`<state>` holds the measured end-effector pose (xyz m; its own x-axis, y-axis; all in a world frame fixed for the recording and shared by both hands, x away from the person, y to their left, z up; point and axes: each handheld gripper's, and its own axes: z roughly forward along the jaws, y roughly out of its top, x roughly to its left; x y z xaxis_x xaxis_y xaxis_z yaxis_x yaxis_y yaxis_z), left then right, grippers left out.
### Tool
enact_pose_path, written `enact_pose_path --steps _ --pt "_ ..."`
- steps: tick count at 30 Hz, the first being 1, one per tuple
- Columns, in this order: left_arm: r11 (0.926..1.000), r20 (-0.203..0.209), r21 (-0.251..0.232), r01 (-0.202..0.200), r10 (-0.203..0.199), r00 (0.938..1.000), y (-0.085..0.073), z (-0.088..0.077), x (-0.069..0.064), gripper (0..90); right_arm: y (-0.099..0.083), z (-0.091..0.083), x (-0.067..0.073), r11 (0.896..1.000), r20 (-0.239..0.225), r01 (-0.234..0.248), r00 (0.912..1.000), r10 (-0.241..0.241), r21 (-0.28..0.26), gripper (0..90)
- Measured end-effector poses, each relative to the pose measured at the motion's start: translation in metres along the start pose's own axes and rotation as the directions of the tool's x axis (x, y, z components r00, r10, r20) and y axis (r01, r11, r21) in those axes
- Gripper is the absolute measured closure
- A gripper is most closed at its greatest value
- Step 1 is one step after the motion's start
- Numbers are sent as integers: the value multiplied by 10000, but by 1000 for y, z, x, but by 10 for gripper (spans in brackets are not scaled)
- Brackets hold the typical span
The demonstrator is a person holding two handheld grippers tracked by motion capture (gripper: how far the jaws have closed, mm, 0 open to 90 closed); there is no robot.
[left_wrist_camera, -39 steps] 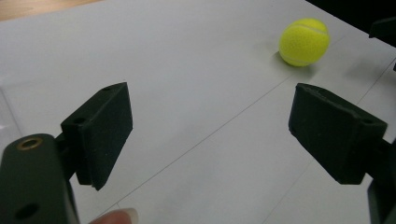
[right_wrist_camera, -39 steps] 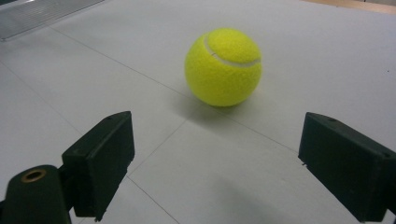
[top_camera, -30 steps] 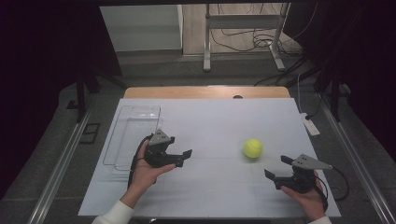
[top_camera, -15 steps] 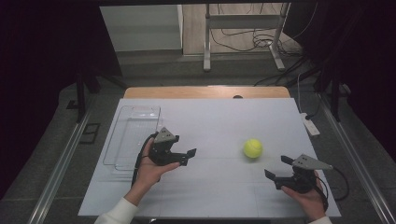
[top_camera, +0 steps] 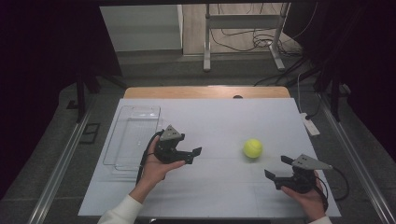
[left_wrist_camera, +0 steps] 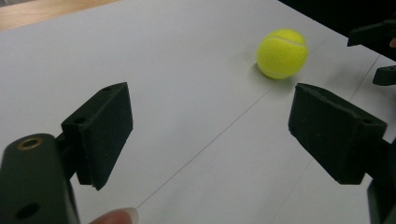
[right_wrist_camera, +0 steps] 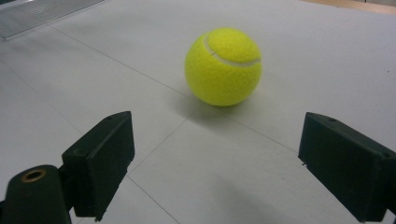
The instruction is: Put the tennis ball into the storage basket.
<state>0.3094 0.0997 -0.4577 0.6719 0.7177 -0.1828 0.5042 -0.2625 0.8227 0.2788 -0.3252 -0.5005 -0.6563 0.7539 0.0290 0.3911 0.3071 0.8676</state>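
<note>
The round, fuzzy yellow-green tennis ball (top_camera: 252, 148) rests on the matt white desk (top_camera: 219, 116), right of the desk centre. Its felt nap is dense and one curved white seam crosses the top, as the right gripper view (right_wrist_camera: 223, 66) shows. The desk surface is smooth, marked by thin straight lines.

The left hand-held gripper (top_camera: 194, 155), of black hard plastic with flat rectangular pads and a grey three-cornered top plate, lies at 9 o'clock from the ball, well apart. Its jaws stand wide with nothing between them.

The right hand-held gripper (top_camera: 276, 168), of the same build, lies at 5 o'clock from the ball, near it. Its jaws stand wide and empty.

A clear rectangular plastic tray (top_camera: 122, 140) sits at the desk's left edge, just beside the left hand-held gripper.
</note>
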Motion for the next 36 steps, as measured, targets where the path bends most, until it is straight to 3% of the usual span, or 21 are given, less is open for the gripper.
enact_pose_path --steps 36 --pt "9995 624 -21 -329 329 9975 23 29 -15 154 -1 0 0 10000 28 -37 10000 37 -7 111"
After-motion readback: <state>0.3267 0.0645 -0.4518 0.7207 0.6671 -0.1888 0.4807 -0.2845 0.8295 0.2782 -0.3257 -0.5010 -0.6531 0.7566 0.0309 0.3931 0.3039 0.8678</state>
